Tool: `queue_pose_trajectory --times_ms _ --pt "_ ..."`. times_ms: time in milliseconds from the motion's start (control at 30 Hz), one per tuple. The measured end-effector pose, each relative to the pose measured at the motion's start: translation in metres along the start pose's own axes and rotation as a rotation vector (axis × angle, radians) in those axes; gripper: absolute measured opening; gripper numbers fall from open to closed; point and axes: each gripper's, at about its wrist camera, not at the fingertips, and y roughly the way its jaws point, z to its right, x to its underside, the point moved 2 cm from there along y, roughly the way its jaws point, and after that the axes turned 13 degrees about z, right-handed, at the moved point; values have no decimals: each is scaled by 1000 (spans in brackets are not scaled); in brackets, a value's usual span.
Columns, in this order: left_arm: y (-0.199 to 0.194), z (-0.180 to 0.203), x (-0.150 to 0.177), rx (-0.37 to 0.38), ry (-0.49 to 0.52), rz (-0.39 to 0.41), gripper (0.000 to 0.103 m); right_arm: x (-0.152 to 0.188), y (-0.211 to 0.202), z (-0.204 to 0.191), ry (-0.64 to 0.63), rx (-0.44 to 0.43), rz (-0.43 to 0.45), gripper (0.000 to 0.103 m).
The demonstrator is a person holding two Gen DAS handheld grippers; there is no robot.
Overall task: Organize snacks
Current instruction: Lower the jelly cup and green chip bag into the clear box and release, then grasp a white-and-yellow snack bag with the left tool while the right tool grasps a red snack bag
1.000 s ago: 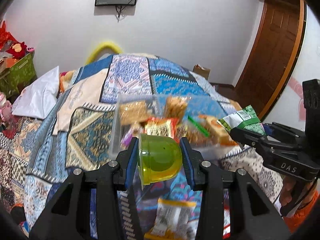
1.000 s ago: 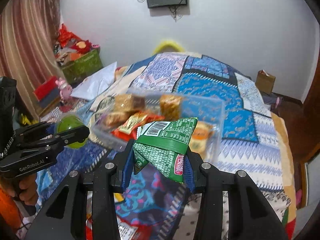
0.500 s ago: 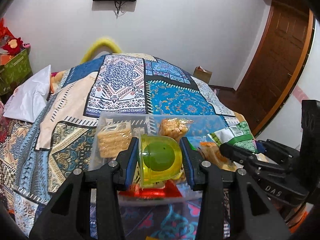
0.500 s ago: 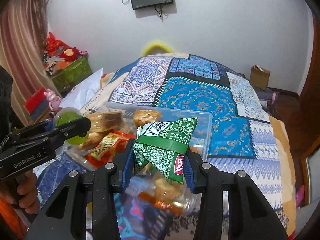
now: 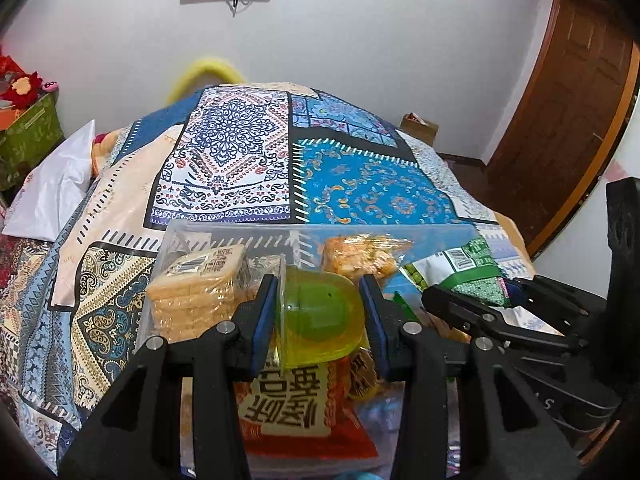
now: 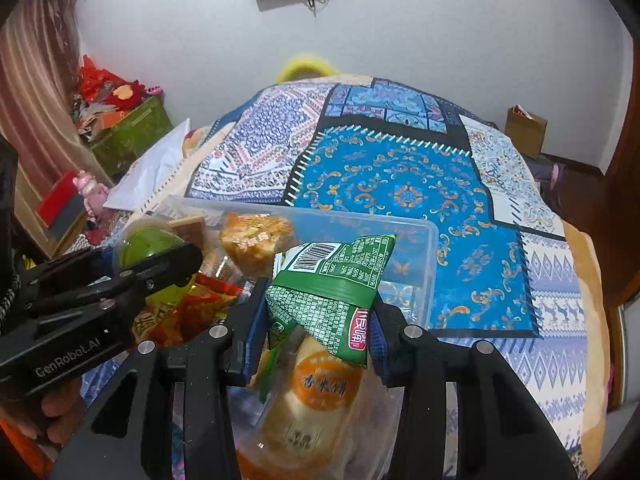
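The left claw (image 5: 319,312) is gripping a translucent green dome-shaped jelly cup (image 5: 320,316) above the clear plastic rectangular bin (image 6: 430,264). Just beside it, the right claw (image 6: 318,320) is clamping a green crinkled snack packet (image 6: 328,300) over that bin.

left tool (image 5: 320,316): black, blue pads, silver screws, "GenRobot.AI" | right tool (image 6: 316,320): same | sleeve (image 6: 20,446): orange

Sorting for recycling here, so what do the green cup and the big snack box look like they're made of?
Green cup: looks like thin glossy see-through plastic, the green filling showing through. Box: clear, slightly cloudy plastic; the quilt pattern shows through its walls.
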Motion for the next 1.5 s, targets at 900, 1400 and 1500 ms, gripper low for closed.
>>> queue_pose_trajectory --times_ms 900,1400,1500 --pt "-120 4 -9 33 37 110 65 -2 -89 -19 -19 8 90 65" --pt "-150 -6 82 24 100 -66 70 63 -127 -44 -17 -22 34 66" --pt "-141 -9 108 32 96 -129 70 80 -124 -47 -7 -27 -5 66"
